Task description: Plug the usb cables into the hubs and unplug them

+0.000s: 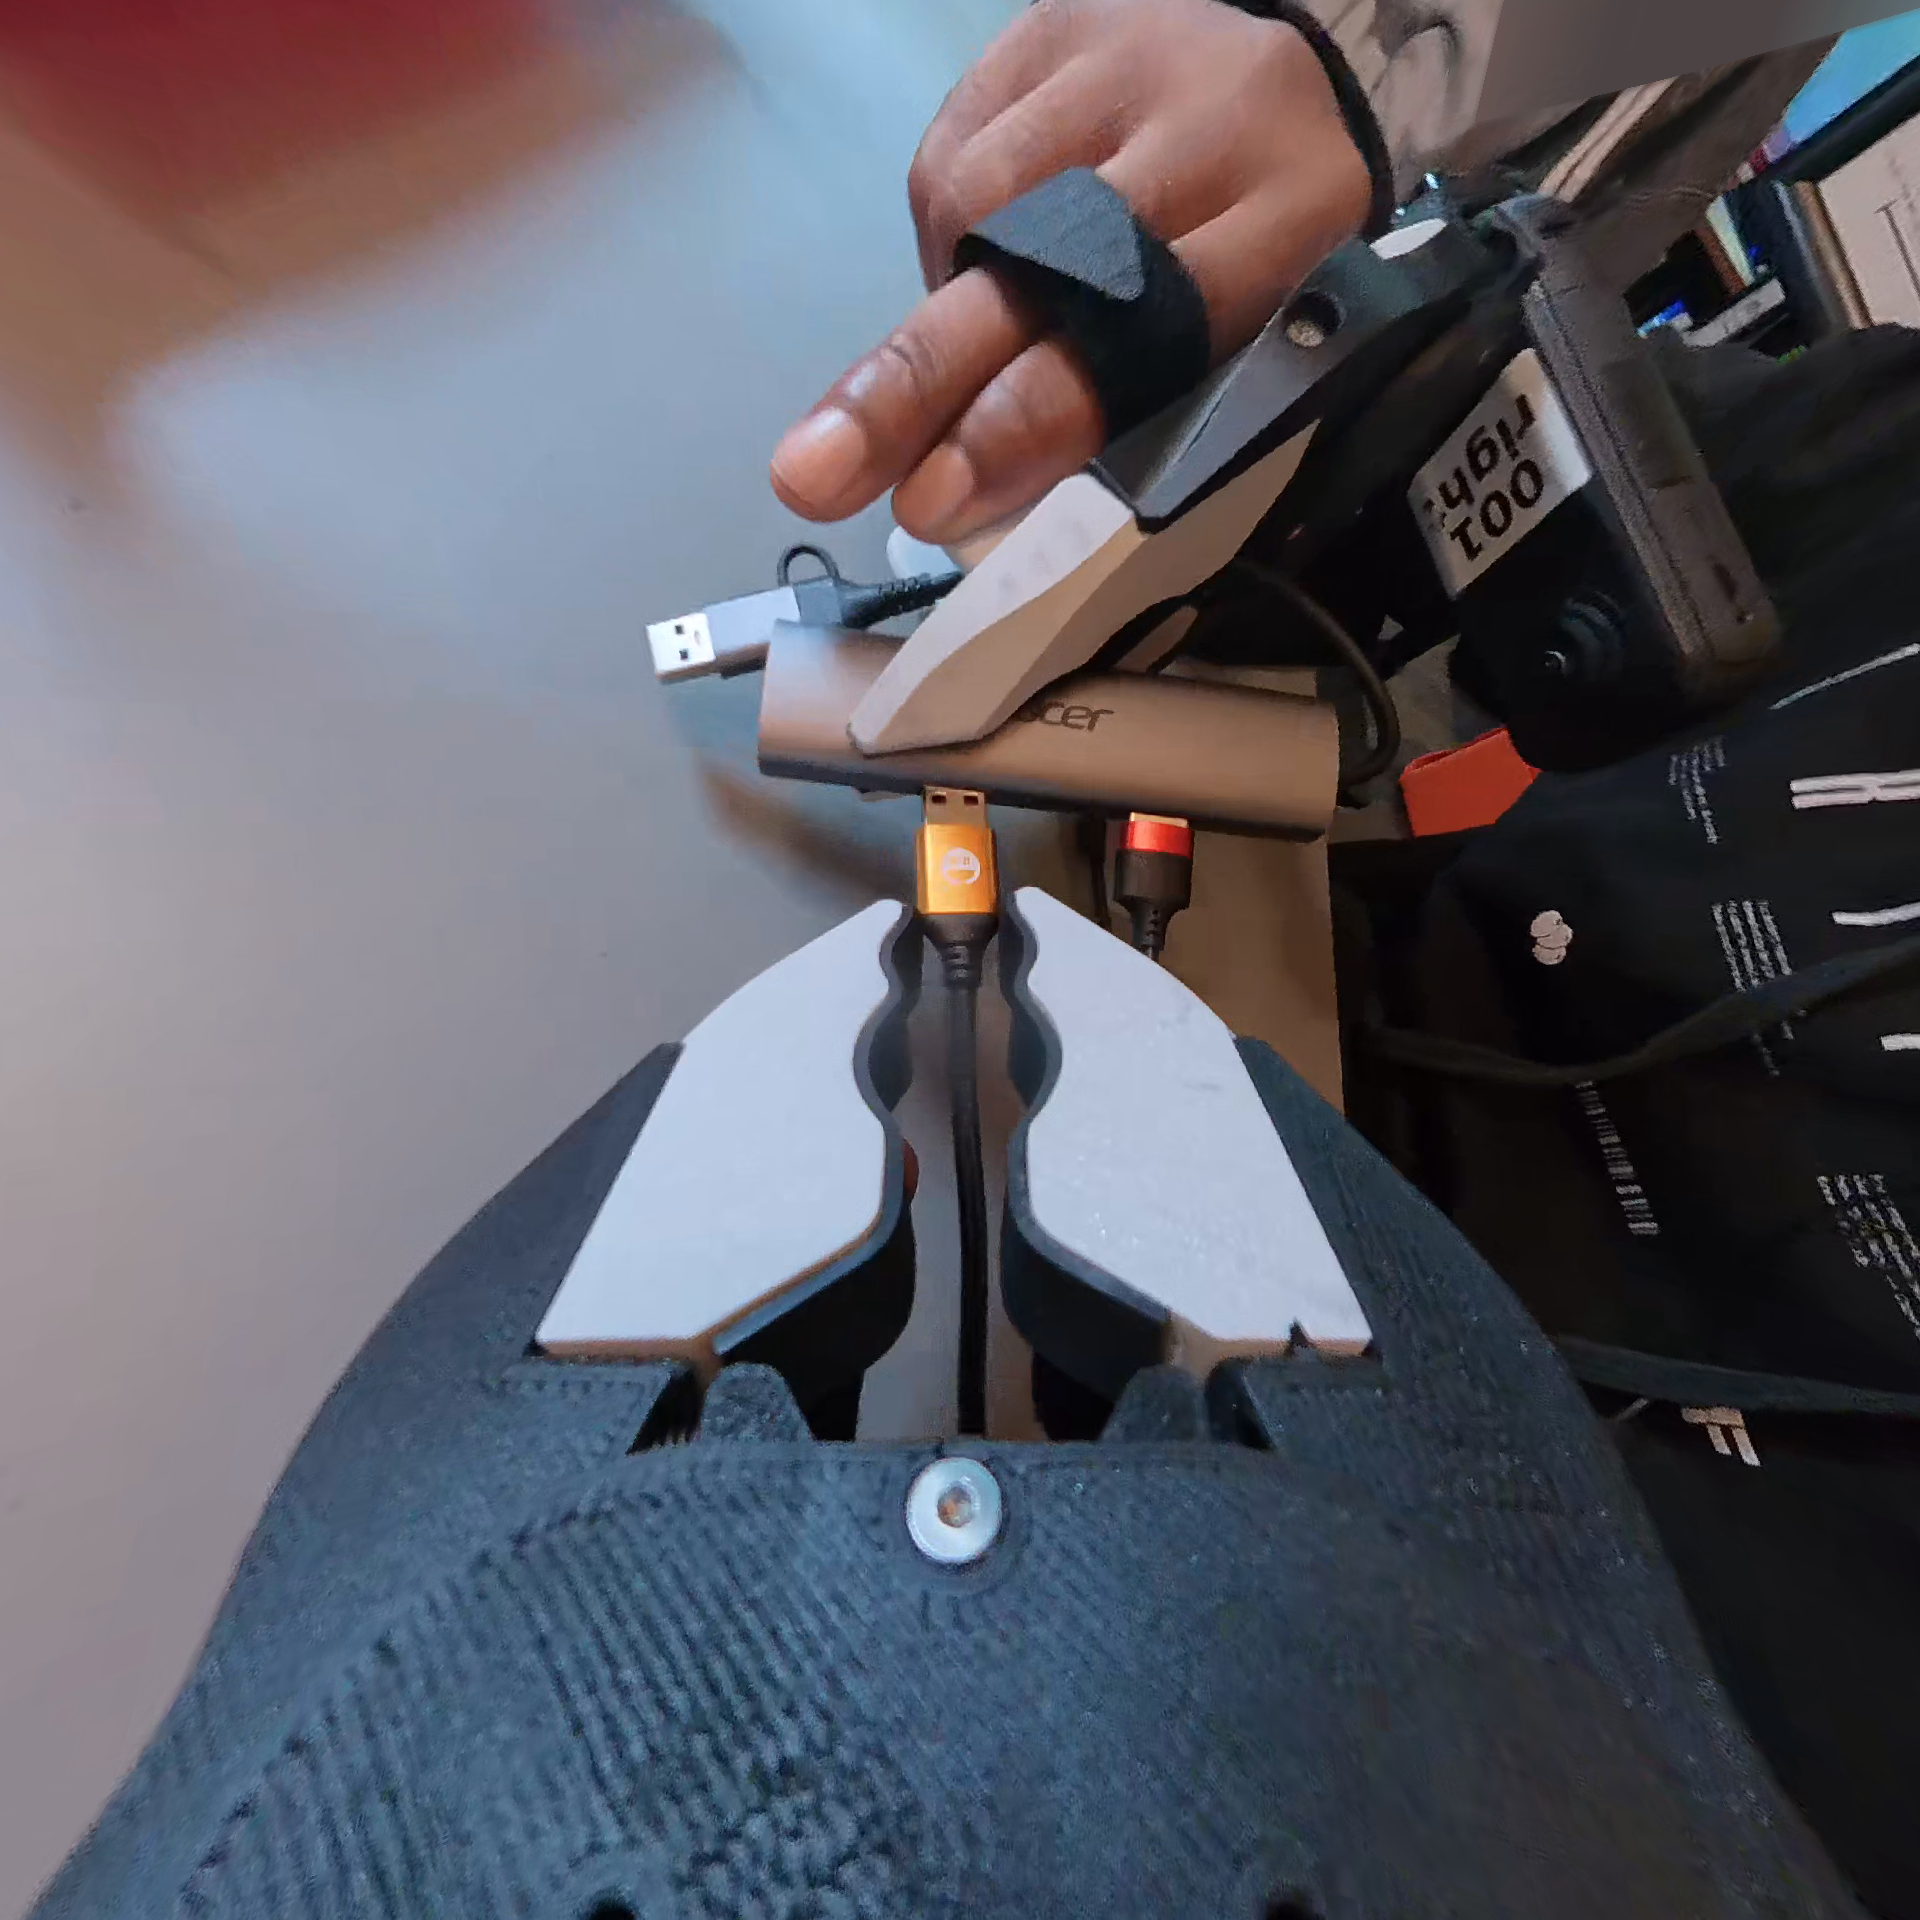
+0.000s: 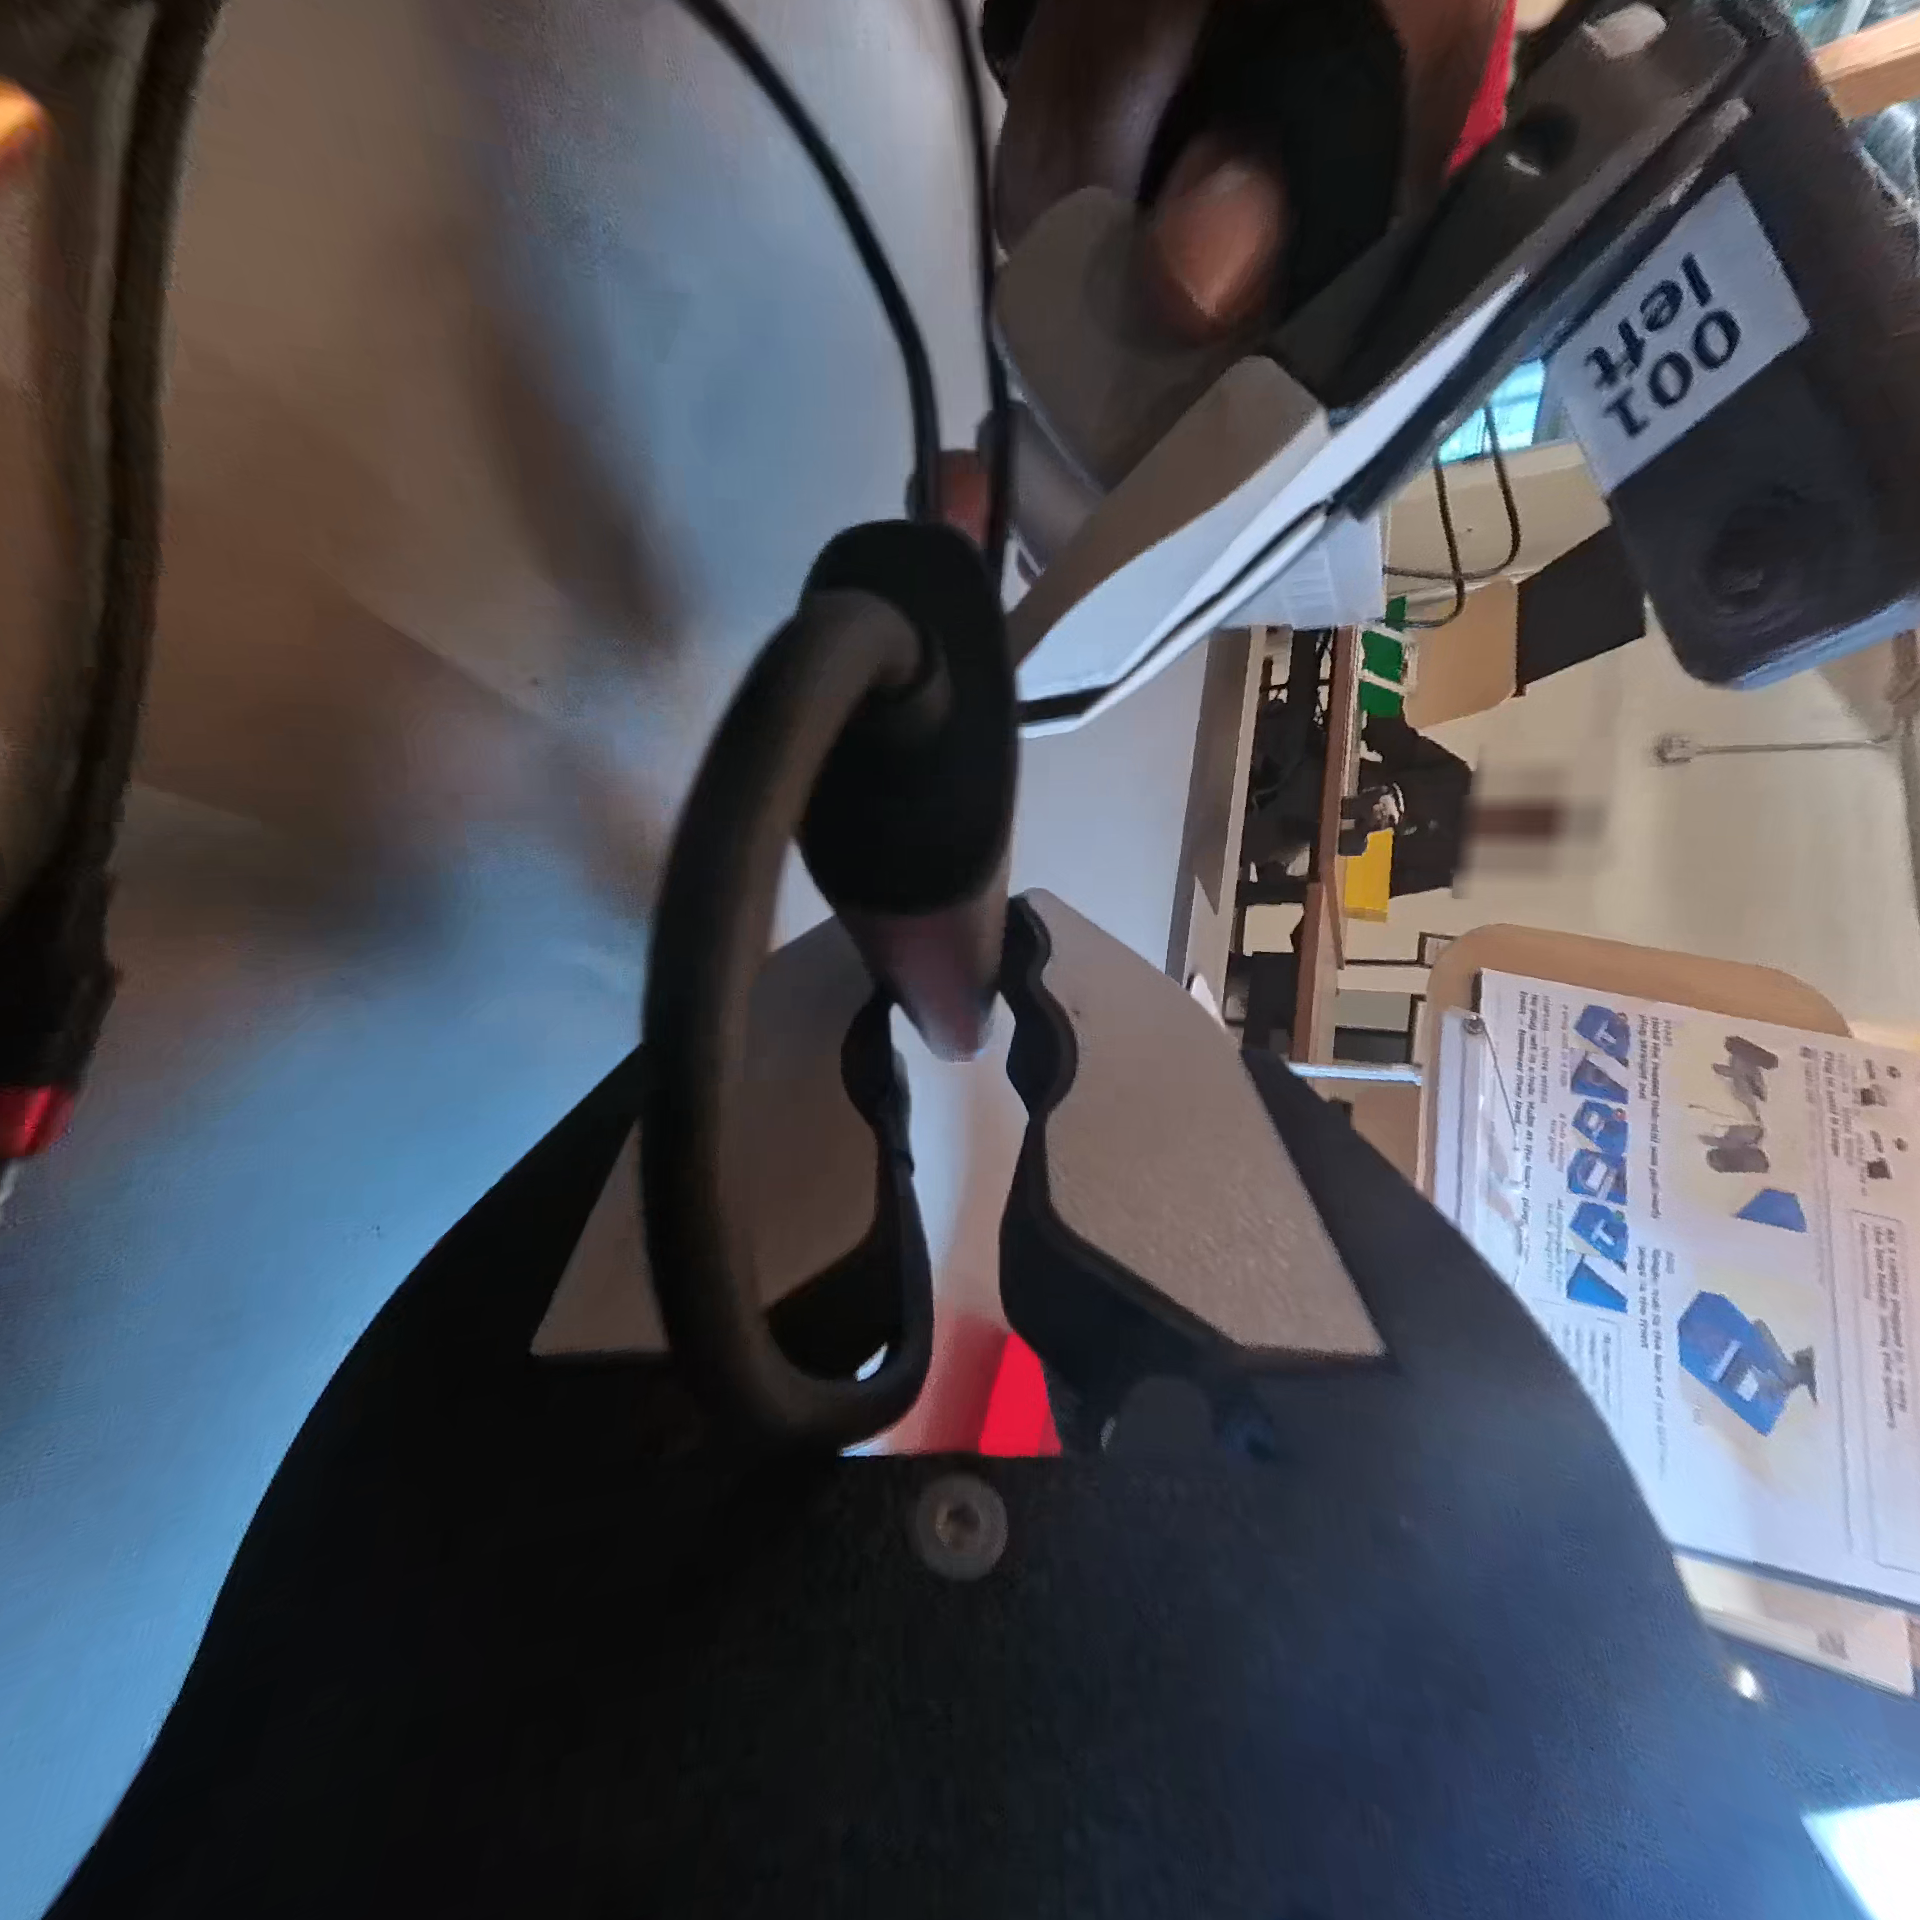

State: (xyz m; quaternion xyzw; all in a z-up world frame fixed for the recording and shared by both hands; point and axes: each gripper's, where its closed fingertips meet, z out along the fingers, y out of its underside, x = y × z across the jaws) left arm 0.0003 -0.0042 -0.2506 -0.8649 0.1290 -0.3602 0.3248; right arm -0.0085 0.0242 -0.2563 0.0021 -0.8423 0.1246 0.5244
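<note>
Left gripper (image 1: 956,914) clamped on the orange USB plug (image 1: 954,868) — its metal tip just beneath the grey hub (image 1: 1049,727), at the hub's underside. Red plug (image 1: 1153,847) seated alongside. Right gripper (image 2: 961,935) pinches that hub's end — jaws closed on it, hub cable (image 2: 707,1039) looping left.

The left gripper (image 1: 956,914) is clamping the orange metal-shelled USB plug (image 1: 954,868) at its fingertips, its black braided cable (image 1: 966,1195) running back between the fingers. Directly ahead, the plug's tip is sitting just below the grey bar-shaped hub (image 1: 1143,758), pinched from above by the right gripper (image 1: 914,717). A red plug (image 1: 1153,847) is sitting in the hub, right of the orange one. The silver USB connector (image 1: 691,646) is lying behind the hub's left end.
</note>
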